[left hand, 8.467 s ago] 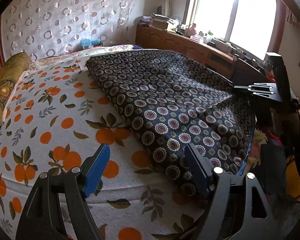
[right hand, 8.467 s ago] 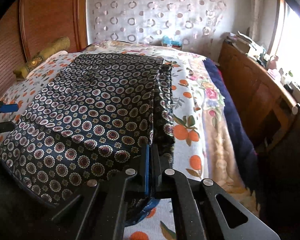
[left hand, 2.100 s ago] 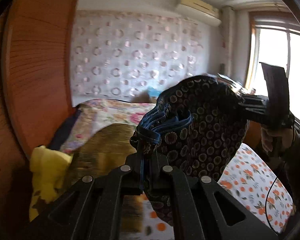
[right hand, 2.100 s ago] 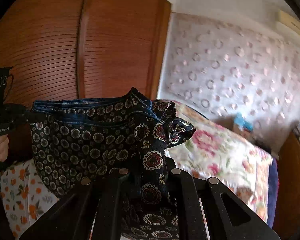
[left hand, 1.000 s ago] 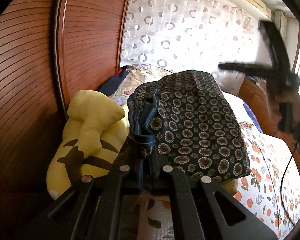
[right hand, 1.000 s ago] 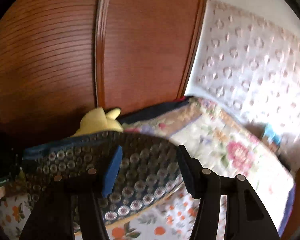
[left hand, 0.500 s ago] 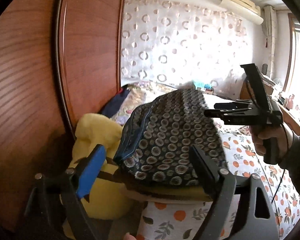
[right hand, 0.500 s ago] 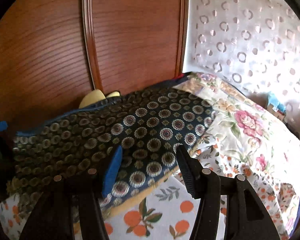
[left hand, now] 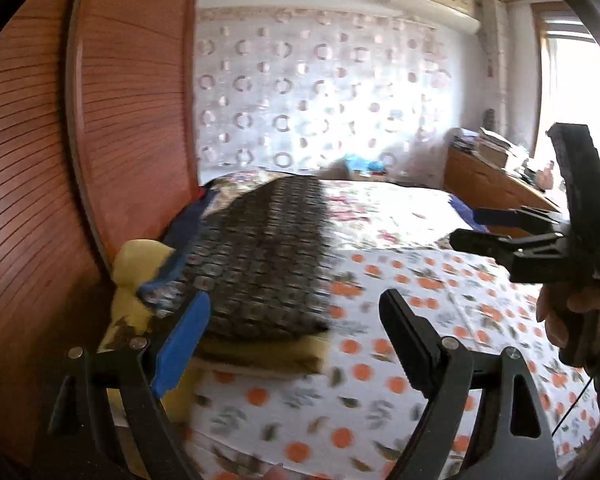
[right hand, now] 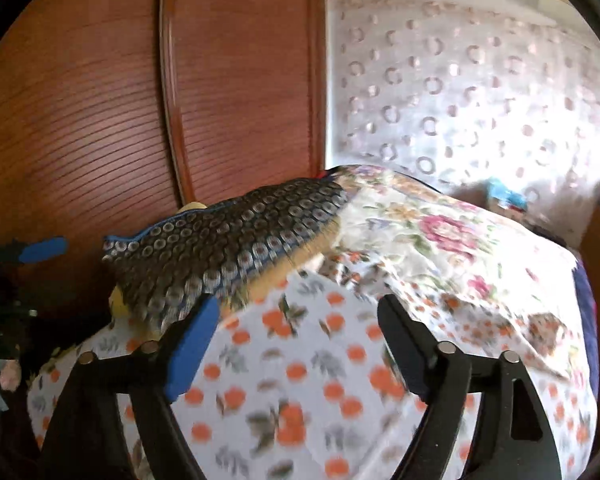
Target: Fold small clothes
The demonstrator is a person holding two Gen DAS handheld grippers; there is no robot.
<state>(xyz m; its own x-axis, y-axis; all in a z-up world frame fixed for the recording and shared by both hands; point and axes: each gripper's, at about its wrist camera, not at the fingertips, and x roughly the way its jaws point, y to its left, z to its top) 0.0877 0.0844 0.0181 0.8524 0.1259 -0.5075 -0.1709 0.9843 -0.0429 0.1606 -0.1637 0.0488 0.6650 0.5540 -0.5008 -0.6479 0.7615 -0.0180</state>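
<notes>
- Folded dark patterned garment [left hand: 260, 252] lies on a gold pillow [left hand: 260, 354] at the head of the bed [left hand: 400, 360], beside a yellow plush [left hand: 136, 276].
- Your left gripper [left hand: 296, 336] has its jaws released, empty.
- Your right gripper [right hand: 300, 334] has just spread its jaws wider, nothing between them.

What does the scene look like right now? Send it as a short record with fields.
garment: dark patterned folded garment lies on an olive pillow by the wooden headboard
beside it: yellow plush toy
bed cover: orange-print sheet
left gripper: open, nothing between its fingers
right gripper: open, jaws have just been opening, nothing between them
contact: neither gripper touches the garment
image quality: both views motion-blurred
</notes>
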